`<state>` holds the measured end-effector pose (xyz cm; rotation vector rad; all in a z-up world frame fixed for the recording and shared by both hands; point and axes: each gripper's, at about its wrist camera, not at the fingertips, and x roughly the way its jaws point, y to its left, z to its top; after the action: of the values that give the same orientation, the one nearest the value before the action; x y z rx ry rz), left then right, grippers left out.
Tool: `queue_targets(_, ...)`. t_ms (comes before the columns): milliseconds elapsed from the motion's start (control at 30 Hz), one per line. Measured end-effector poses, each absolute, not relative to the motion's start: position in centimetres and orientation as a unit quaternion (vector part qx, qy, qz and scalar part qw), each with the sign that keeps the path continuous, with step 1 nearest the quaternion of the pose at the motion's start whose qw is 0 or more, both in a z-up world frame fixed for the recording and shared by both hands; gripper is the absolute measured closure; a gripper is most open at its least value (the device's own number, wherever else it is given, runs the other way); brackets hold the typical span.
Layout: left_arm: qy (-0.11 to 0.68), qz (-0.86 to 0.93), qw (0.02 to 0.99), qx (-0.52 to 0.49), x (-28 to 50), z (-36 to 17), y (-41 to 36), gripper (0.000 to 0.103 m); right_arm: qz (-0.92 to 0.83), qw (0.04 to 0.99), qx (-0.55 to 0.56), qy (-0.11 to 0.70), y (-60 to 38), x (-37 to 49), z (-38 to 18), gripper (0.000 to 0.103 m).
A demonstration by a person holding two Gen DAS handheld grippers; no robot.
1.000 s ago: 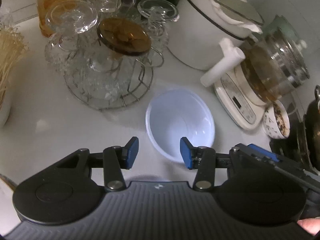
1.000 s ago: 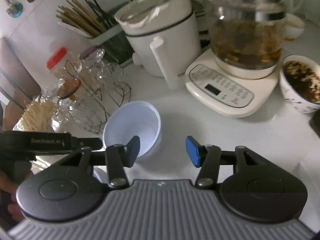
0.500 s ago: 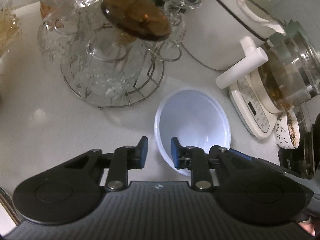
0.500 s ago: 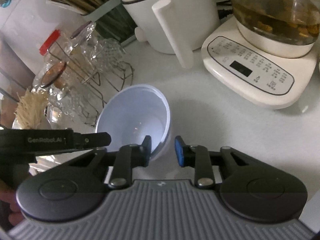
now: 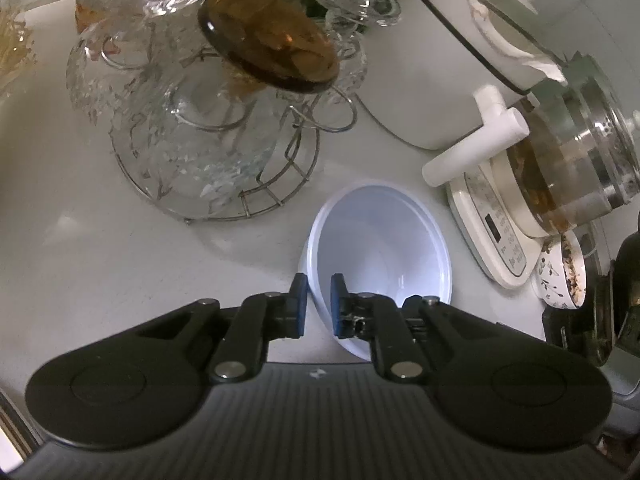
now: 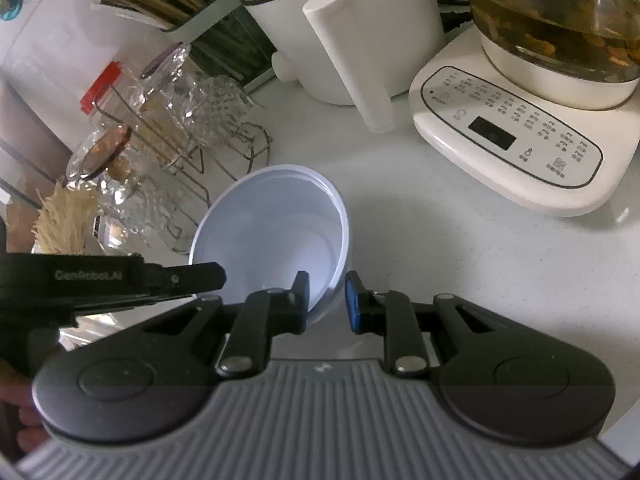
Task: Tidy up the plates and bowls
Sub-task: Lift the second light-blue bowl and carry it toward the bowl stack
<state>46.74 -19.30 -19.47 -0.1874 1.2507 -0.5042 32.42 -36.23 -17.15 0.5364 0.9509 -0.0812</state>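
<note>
A white plastic bowl (image 5: pixel 380 236) sits on the white counter, tilted, and also shows in the right wrist view (image 6: pixel 276 224). My left gripper (image 5: pixel 319 306) is shut on the bowl's near left rim, one pad outside, one inside. My right gripper (image 6: pixel 327 300) is shut on the bowl's near right rim in the same way. The left gripper's black body (image 6: pixel 100 280) shows at the left of the right wrist view.
A wire rack of glass cups (image 5: pixel 208 128) stands left of the bowl. A white cooker (image 5: pixel 452 60) with a handle, a glass kettle on a cream base (image 6: pixel 516 132), a patterned bowl (image 5: pixel 562 276) and a chopstick holder (image 6: pixel 160 4) crowd the back and right.
Both grippers moved in on the bowl and closed from wide open onto its rim on opposite sides. The bowl now looks tilted.
</note>
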Motion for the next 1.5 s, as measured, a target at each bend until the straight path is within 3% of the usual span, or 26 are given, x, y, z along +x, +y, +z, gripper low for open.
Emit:
queue_targets(1000, 0.525, -0.282, 0.796, -0.105, 41.7, -9.0, -16.7, 0.089, -0.038, 0.886, 0.254, 0.387, -34.7, 26.3, -8.3, 0.081)
queue_targets(1500, 0.507, -0.289, 0.804, -0.112, 39.3, -6.7, -13.2, 0.089, -0.022, 0.896, 0.251, 0.365, -32.1, 24.3, -5.8, 0.081)
